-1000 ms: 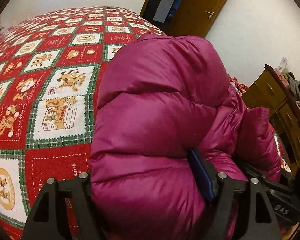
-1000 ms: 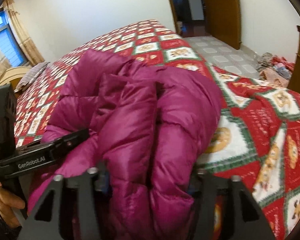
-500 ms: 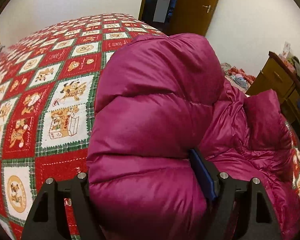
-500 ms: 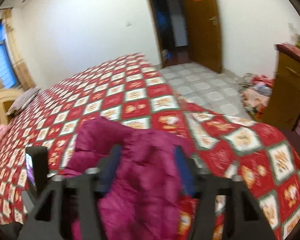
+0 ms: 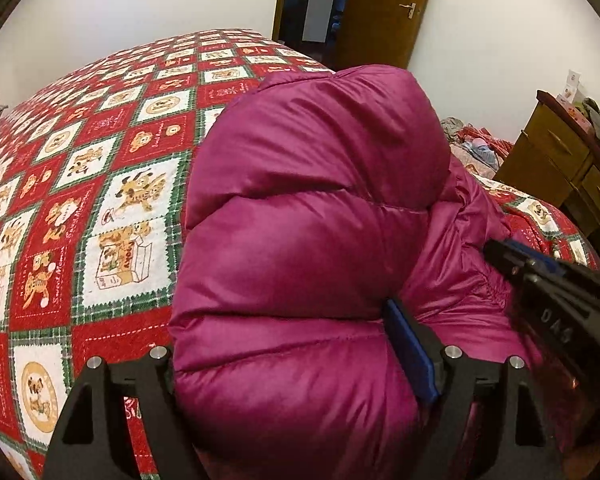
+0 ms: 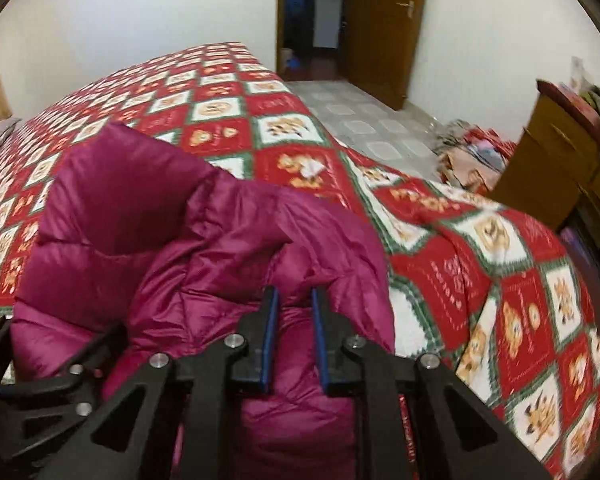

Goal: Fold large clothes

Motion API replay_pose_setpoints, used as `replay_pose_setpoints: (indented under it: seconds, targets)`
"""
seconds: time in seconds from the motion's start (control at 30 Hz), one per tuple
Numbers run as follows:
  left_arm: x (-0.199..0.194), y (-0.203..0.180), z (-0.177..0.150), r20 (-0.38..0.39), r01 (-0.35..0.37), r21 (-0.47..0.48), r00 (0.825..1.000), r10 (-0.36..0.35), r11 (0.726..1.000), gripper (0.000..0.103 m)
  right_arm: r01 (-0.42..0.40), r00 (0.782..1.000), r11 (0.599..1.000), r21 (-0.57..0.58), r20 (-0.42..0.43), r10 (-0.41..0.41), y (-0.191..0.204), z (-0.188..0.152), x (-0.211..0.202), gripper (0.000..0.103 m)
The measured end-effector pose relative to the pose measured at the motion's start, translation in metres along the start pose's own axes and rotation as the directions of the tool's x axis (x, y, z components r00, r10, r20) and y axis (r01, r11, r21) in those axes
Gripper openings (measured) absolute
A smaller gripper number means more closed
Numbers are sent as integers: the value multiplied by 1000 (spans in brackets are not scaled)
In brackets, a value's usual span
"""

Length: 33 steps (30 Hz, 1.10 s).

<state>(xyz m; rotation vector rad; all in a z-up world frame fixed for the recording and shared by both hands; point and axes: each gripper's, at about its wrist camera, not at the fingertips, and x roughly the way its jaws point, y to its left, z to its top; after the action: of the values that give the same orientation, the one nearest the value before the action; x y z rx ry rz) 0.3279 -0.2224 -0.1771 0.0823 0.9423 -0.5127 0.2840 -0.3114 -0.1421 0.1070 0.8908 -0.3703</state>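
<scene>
- Left gripper [image 5: 300, 360]: jaws spread wide around a thick quilted fold of the magenta down jacket [image 5: 312, 216], clamping it; the padding bulges forward and above the fingers.
- Right gripper [image 6: 294, 336]: blue-padded fingers [image 6: 269, 332] nearly together, a narrow gap between them; jacket fabric shows in the gap, but whether it is pinched cannot be told.
- Magenta down jacket: bunched on the bed, directly ahead of both grippers, filling the space between them.
- Bedspread [image 5: 100, 184]: red, white and green cartoon checks, left of the left gripper, right of the right.
- Wooden door [image 6: 384, 28]: far ahead.
- Wooden dresser [image 6: 572, 168]: far right.
- Clothes pile [image 6: 472, 152]: on the floor beside the dresser.
</scene>
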Motion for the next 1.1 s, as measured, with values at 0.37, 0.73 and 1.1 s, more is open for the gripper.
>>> replay_pose_setpoints:
  seconds: [0.37,0.73,1.1]
  targets:
    - [-11,15,34,58,33,-22,998,-31,999,85,-63,998,993,95,-13,64,-16,-8,5,17]
    - [40,29,76,-8,-48,-54,999,48,997,97,-120,992,982,146,-7,122,-25,-12,7,17]
    - [56,26,67,-33,-63,-55,998,62,996,100,-174,984,964,199,-12,180,-34,-10,15,17]
